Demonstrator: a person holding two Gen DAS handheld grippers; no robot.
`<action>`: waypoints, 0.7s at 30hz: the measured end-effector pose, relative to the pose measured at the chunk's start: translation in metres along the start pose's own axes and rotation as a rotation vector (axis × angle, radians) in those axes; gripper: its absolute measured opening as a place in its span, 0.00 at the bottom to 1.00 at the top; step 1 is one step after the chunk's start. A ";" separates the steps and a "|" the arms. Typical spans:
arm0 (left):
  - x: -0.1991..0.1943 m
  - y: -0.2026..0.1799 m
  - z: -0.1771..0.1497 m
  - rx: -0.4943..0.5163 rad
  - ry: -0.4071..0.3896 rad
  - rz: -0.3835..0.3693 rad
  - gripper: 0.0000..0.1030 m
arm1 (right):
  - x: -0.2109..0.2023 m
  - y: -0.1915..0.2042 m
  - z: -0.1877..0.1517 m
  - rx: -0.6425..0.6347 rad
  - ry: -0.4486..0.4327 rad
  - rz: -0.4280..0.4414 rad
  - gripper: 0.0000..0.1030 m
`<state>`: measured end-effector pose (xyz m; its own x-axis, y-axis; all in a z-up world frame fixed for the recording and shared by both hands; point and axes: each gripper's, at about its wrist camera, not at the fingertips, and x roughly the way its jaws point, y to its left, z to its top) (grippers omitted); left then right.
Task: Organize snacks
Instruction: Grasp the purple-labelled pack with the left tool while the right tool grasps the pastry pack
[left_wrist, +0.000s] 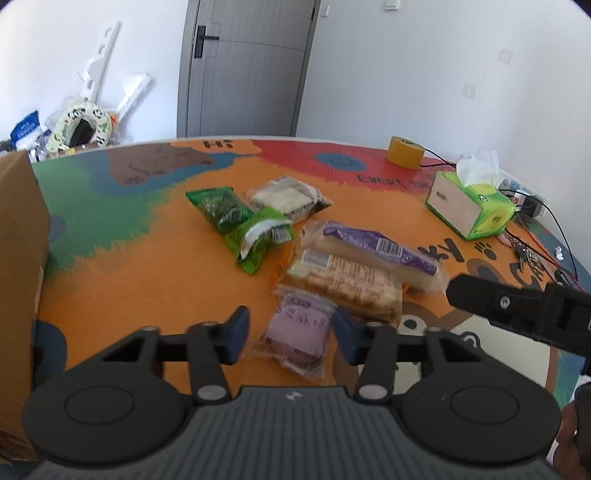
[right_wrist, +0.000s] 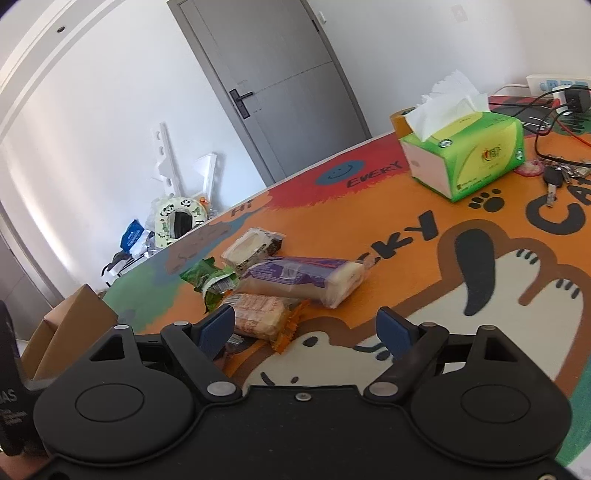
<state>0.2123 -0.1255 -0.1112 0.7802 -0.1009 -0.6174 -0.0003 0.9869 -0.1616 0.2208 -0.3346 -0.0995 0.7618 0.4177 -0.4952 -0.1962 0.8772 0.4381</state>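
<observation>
Several snack packs lie together on the colourful table. In the left wrist view my left gripper is open, its blue pads either side of a small purple pack. Behind it lie an orange biscuit pack, a long purple-wrapped cake, two green packs and a clear pack of white cake. My right gripper is open and empty, just right of the biscuit pack; the long purple cake lies beyond it. It shows at the right in the left wrist view.
A cardboard box stands at the table's left edge, also in the right wrist view. A green tissue box, a yellow tape roll, keys and cables sit at the right. A grey door is behind.
</observation>
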 end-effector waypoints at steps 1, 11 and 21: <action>0.001 0.002 -0.001 -0.005 0.007 -0.007 0.34 | 0.001 0.001 0.000 -0.004 0.000 0.006 0.81; -0.004 0.025 0.001 -0.055 -0.004 0.009 0.32 | 0.023 0.020 0.007 -0.049 0.021 0.048 0.76; -0.007 0.052 0.007 -0.095 -0.017 0.067 0.32 | 0.056 0.044 0.015 -0.095 0.060 0.095 0.74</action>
<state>0.2111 -0.0728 -0.1093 0.7867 -0.0318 -0.6165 -0.1120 0.9748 -0.1932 0.2645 -0.2762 -0.0966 0.6991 0.5108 -0.5004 -0.3251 0.8504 0.4138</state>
